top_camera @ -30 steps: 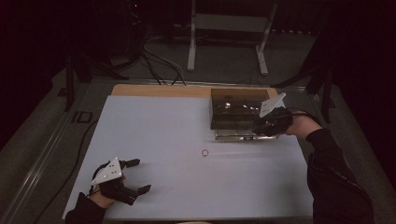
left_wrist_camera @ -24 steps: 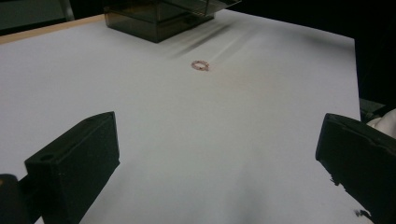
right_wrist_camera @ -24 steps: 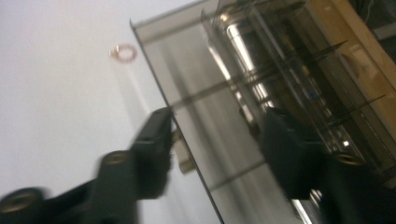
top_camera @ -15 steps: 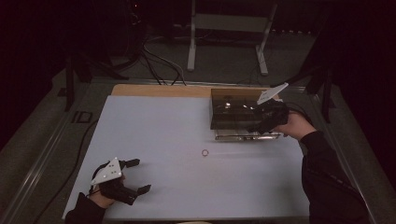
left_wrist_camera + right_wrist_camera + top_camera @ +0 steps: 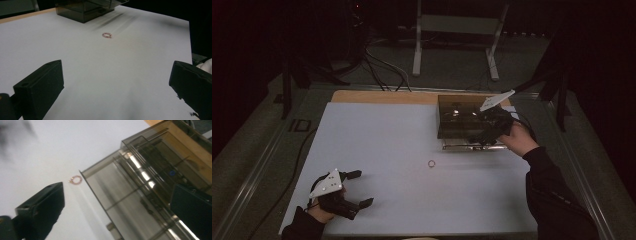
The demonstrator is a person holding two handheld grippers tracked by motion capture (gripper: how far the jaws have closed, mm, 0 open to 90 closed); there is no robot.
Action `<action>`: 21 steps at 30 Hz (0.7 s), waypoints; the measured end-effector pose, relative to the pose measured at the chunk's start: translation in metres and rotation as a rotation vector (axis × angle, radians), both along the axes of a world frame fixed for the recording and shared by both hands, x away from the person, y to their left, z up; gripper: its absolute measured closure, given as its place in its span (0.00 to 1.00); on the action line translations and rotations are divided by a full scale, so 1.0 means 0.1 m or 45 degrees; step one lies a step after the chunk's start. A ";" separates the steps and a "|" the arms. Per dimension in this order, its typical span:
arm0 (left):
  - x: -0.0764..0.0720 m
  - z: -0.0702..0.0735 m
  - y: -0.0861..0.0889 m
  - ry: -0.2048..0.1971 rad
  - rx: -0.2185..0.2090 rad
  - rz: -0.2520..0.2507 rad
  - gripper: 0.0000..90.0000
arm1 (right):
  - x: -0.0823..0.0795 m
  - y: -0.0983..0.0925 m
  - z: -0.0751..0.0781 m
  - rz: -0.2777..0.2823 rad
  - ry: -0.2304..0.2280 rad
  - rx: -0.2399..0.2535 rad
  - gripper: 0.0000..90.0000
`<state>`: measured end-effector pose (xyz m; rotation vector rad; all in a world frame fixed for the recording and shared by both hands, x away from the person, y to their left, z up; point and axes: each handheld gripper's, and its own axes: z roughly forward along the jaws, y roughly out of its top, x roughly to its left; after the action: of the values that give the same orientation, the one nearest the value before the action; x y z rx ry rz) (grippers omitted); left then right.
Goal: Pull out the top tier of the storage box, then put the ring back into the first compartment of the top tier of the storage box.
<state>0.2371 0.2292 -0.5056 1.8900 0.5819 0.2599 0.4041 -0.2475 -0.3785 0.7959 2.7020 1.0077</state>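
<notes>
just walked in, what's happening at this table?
A person works two hand-held claws at a white table. The right claw is at a smoky clear drawer box whose drawer is pulled out; its jaws have just been opening, with nothing gripped between them. A small pink ring lies loose on the table. The left claw rests open near the front edge.

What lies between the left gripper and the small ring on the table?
Nothing: bare white tabletop runs from the left gripper to the ring, clearest in the left gripper view.

Left gripper (image 5: 357, 189) and right gripper (image 5: 484, 134), jaws wide apart, both empty.
</notes>
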 end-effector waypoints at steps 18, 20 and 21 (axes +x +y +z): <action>0.00 0.00 0.00 0.001 0.000 -0.003 0.01 | -0.05 0.30 0.07 -0.082 -0.087 0.070 0.00; 0.00 0.00 0.01 0.000 -0.002 -0.002 0.01 | -0.07 0.34 0.08 -0.091 -0.095 0.083 0.00; 0.00 0.00 0.01 0.001 -0.004 -0.001 0.01 | -0.08 0.36 0.09 -0.101 -0.103 0.087 0.00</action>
<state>0.2367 0.2303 -0.5054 1.8876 0.5816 0.2581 0.3960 -0.2119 -0.3698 0.8484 2.5598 1.0945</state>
